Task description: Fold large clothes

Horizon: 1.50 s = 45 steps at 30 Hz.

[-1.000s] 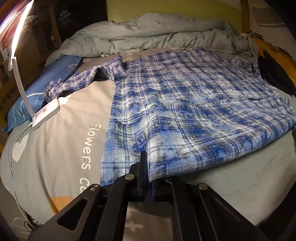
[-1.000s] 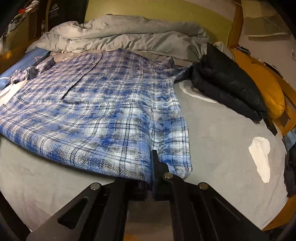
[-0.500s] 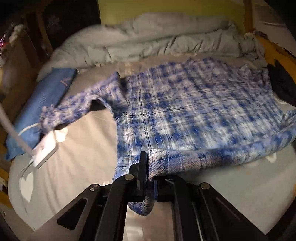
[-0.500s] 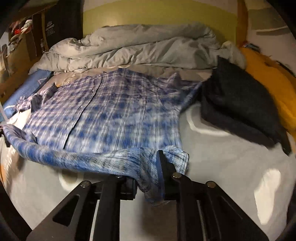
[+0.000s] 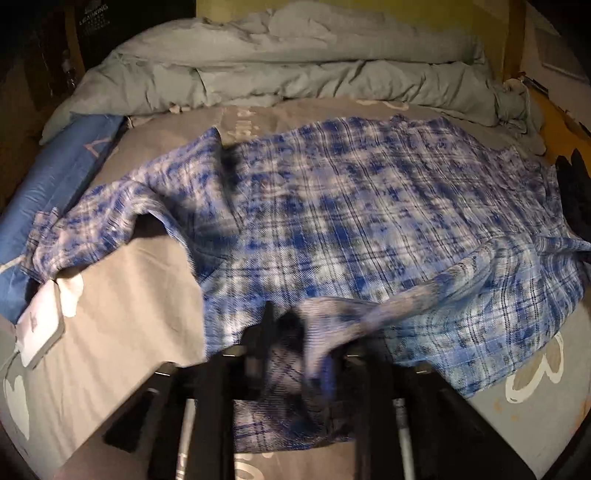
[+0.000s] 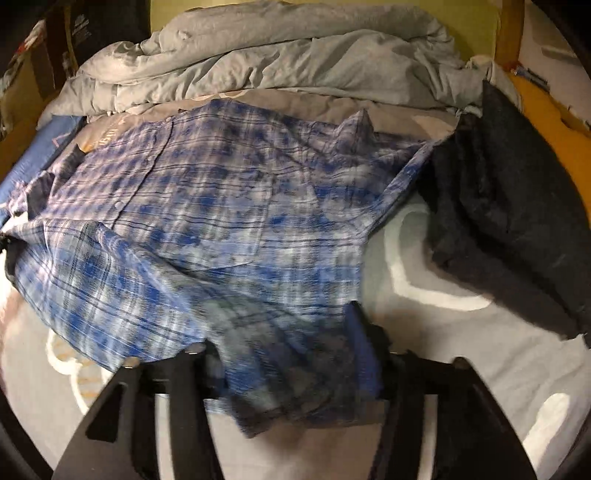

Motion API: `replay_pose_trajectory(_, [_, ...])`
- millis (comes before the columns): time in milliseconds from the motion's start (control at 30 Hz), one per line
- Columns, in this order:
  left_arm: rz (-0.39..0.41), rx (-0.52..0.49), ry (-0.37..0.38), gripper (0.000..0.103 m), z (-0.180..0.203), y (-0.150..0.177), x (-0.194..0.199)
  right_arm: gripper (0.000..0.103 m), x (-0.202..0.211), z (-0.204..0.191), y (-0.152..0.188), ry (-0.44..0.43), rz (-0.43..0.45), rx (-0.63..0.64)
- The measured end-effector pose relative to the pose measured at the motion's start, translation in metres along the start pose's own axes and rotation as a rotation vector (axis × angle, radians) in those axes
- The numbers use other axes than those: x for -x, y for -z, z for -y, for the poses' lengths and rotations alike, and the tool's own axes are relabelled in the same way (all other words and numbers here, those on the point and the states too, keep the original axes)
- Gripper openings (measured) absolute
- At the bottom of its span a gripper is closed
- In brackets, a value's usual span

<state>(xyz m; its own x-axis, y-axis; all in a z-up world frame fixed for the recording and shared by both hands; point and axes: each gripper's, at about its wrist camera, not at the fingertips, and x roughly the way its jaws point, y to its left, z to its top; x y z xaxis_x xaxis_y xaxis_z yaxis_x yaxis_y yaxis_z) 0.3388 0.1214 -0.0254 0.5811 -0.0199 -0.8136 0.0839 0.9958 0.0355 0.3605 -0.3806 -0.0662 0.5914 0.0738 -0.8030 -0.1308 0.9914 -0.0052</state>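
Shirt (image 5: 369,206): blue-and-white plaid, blurred, spread on the bed sheet (image 5: 122,295) — hem doubled over toward the collar
Left gripper (image 5: 306,332): jaws opening, hem draped loose between them
Right gripper (image 6: 284,354): jaws opening — hem corner slack between
Beyond: grey duvet (image 5: 295,74); dark garment (image 6: 498,221) beside

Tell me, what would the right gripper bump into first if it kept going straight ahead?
Probably the plaid shirt: its hem already lies loose between the right gripper's opening jaws.

"LEARNING" (faint) on dark box (image 5: 94,16).
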Motion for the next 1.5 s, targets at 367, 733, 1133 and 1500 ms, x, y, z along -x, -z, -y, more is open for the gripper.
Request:
replay_pose_trajectory(367, [0.113, 0.027, 0.033, 0.085, -0.015, 0.024, 0.036, 0.083, 0.027, 0.002, 0.014, 0.002, 0.058, 0.073])
replay_pose_trajectory(733, [0.051, 0.214, 0.097, 0.082, -0.054, 0.043, -0.014, 0.079, -0.016, 0.030, 0.010, -0.060, 0.068, -0.124])
replay_pose_trajectory(1133, [0.207, 0.256, 0.148, 0.007, -0.069, 0.048, 0.014, 0.004, 0.000, 0.033, 0.002, -0.104, 0.251, -0.173])
replay_pose_trajectory(1500, [0.117, 0.173, 0.026, 0.007, -0.053, 0.054, -0.020, 0.012, -0.046, 0.036, 0.005, -0.051, 0.114, -0.189])
